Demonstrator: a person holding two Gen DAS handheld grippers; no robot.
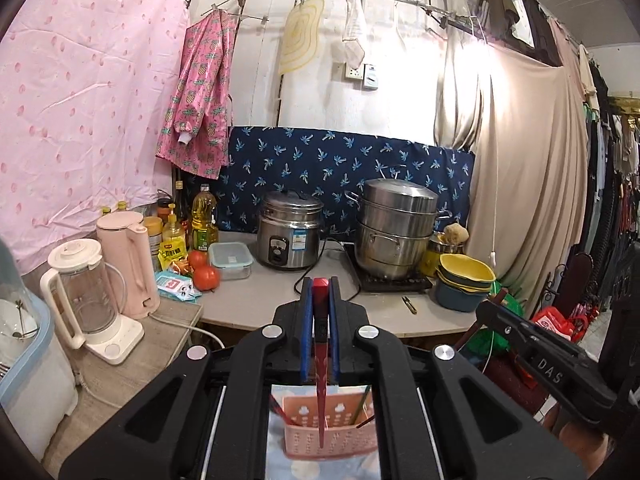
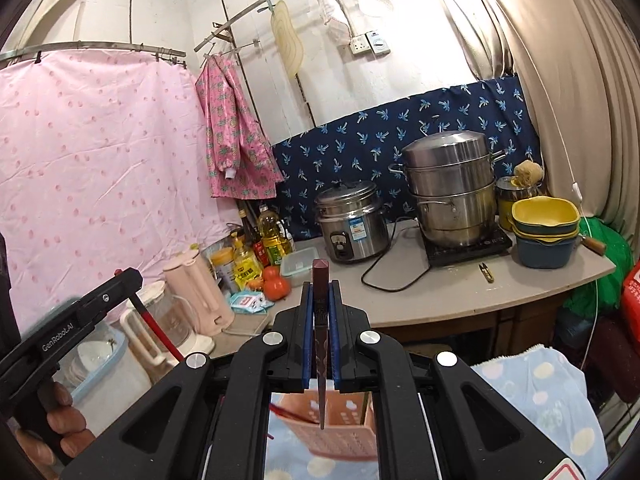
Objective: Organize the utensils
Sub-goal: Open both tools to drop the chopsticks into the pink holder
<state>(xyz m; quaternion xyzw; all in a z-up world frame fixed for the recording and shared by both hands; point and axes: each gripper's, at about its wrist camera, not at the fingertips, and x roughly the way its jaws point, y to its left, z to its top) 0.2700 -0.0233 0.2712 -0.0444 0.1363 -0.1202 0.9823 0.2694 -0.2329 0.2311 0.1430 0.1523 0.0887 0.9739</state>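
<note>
In the left wrist view the counter (image 1: pixel 256 300) runs across the middle; the rice cooker (image 1: pixel 290 234) stands on it at 12 o'clock, the stacked steamer pots (image 1: pixel 394 228) on the hob (image 1: pixel 384 280) at 1 o'clock, the nested bowls (image 1: pixel 466 280) to their right; the lidded container (image 1: pixel 231 260) sits left of the cooker, the tomatoes (image 1: pixel 204 272) beside it, the oil bottle (image 1: pixel 204 216) behind them; the kettle (image 1: pixel 128 260) and blender (image 1: pixel 88 300) stand at 9 o'clock; the utensil basket (image 1: pixel 332 428) lies at 6 o'clock, below the clamped chopstick (image 1: pixel 321 352).
</note>
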